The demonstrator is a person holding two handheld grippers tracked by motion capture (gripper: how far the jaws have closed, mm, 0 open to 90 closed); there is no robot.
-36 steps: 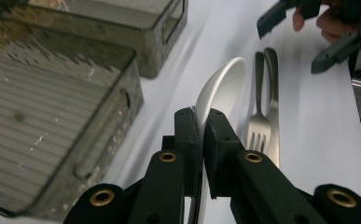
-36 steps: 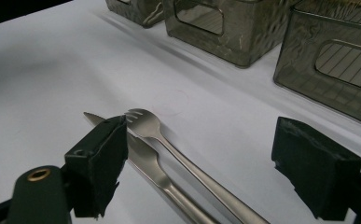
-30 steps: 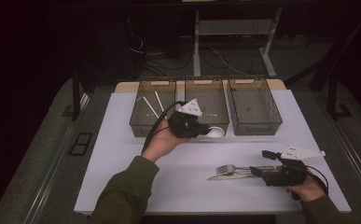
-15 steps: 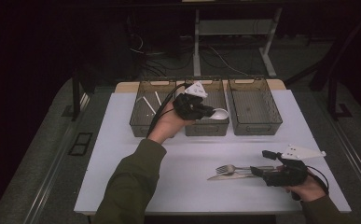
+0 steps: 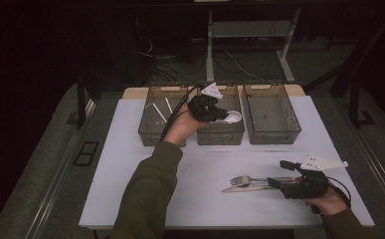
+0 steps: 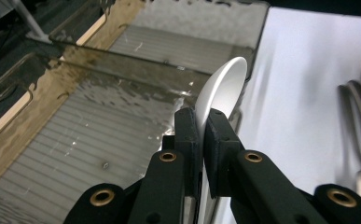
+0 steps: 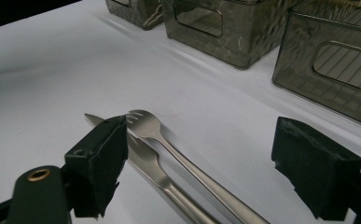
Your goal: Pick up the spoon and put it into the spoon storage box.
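A: White plastic spoon (image 6: 222,88) is pinched in the left gripper (image 5: 215,112), held over the middle bin (image 5: 221,133) at twelve o'clock, presumably for sorting.

B: Right gripper (image 7: 206,163), jaws spread, is kept around the fork (image 7: 169,144) and knife (image 7: 145,161) at four o'clock.

We find no text, label, brand, number or sign that we can read, not on the bins (image 5: 221,115), not on the cutlery (image 7: 169,149), not on the table (image 5: 130,164).
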